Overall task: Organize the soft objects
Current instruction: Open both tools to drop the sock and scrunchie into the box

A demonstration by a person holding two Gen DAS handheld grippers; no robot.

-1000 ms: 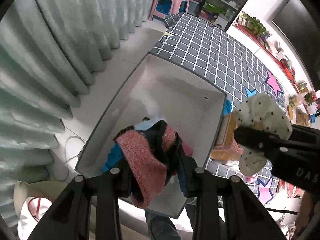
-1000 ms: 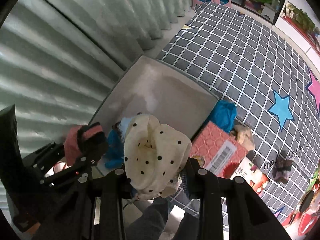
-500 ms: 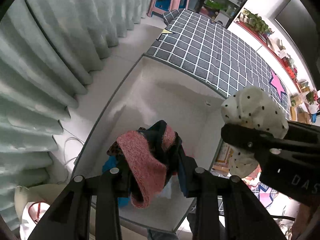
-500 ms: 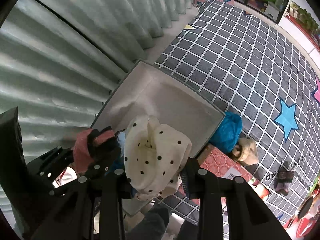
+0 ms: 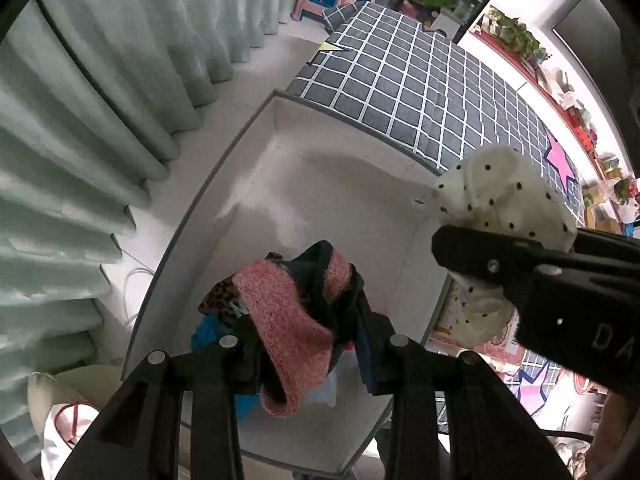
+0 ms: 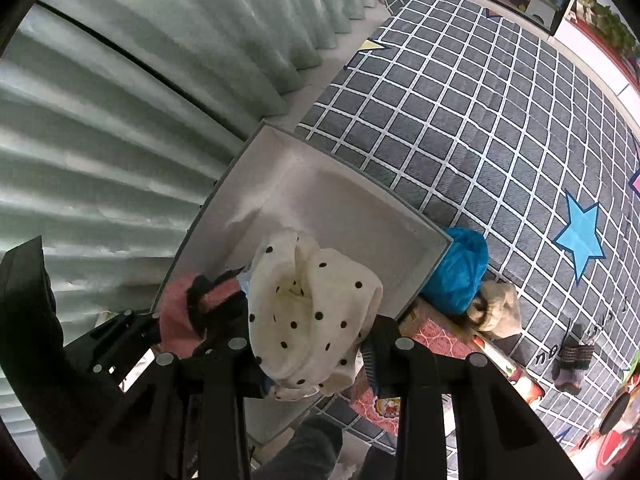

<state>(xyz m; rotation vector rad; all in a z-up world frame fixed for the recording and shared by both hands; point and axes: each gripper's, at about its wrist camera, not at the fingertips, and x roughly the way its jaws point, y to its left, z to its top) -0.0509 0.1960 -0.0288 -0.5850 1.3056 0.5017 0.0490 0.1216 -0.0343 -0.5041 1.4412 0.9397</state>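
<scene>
The left gripper (image 5: 308, 354) pinches a bundle of socks (image 5: 288, 320), coarse pink knit wrapped with black fabric, at lower centre of the left view, above the smooth white interior of a rectangular grey-rimmed box (image 5: 224, 168). The right gripper (image 6: 308, 354) is clamped on a soft cream cloth with black dots (image 6: 312, 312), bunched and rounded, at lower centre of the right view over the box's near corner. A crumpled blue cloth (image 6: 460, 272) lies just right of the box on the grey checked mat (image 6: 480, 100).

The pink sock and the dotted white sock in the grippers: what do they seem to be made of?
Pink sock: coarse matte knit, probably wool or acrylic; its surface looks fuzzy and speckled. Dotted white sock: smoother, finer knit, perhaps cotton; it folds in soft creases.
</scene>
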